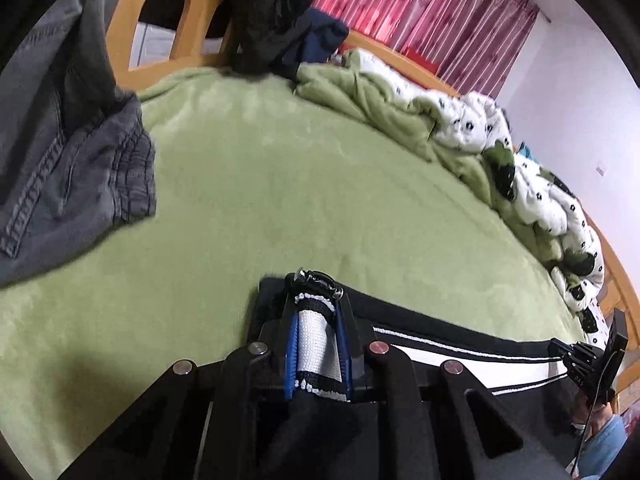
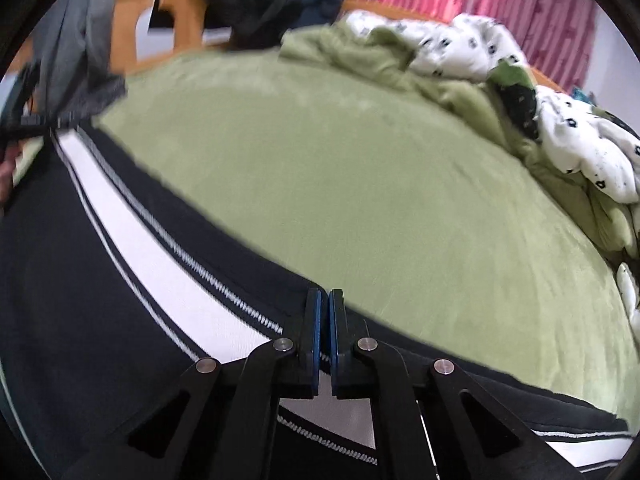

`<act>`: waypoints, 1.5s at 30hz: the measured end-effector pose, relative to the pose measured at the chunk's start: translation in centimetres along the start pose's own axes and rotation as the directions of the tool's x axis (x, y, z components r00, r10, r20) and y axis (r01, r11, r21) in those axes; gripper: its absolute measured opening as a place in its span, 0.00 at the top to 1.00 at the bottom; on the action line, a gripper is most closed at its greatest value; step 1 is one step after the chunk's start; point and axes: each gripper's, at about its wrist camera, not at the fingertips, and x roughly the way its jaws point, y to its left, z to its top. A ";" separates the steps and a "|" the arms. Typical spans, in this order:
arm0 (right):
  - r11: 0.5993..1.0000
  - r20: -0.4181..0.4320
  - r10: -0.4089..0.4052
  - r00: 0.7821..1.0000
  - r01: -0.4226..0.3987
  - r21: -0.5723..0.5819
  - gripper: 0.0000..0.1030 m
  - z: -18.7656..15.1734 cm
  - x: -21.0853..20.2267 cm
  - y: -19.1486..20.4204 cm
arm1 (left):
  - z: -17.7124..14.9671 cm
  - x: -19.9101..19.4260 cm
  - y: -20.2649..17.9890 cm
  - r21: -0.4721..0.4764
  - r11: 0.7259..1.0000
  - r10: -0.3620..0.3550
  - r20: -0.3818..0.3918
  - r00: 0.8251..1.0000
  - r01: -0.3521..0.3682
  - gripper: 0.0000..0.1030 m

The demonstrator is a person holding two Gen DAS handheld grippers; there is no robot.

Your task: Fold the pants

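We have the black, white-striped pants [image 2: 132, 248] stretched along the near edge of the green bed [image 1: 280, 184], the left gripper [image 1: 318, 328] clenched on one end and the right gripper [image 2: 325, 322] pinching the other.

The right gripper [image 2: 324, 300] pinches the black, white-striped pants [image 2: 132, 240] stretched over the green blanket [image 2: 320, 168].

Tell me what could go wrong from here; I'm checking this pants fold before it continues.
The left tool pinches only a bunched end of the black pants near a metal ring; it could slip out. The right tool grips just the thin edge. The gray garment lies close and may get dragged into the fold.
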 end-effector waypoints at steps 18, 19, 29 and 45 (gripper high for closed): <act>0.925 -0.010 -0.185 0.983 0.178 0.335 0.58 -3.8 -3.6 -8.1 | -2.1 -1.9 -3.0 0.121 0.972 0.198 0.025 0.980 -0.200 0.41; 0.917 -0.041 -0.202 0.979 0.204 0.344 0.58 -4.5 -3.4 -9.2 | -2.2 -2.5 -3.7 0.136 0.974 0.176 0.044 0.983 -0.180 0.39; 0.896 -0.132 -0.217 0.967 0.251 0.367 0.57 -6.5 1.2 -11.4 | -2.7 4.9 -5.3 0.123 0.972 0.212 -0.106 0.972 -0.198 0.34; 0.897 -0.102 -0.277 0.955 0.295 0.328 0.56 -2.3 -7.8 -4.5 | -2.8 -5.7 -6.0 0.019 0.996 0.084 -0.052 0.995 -0.083 0.36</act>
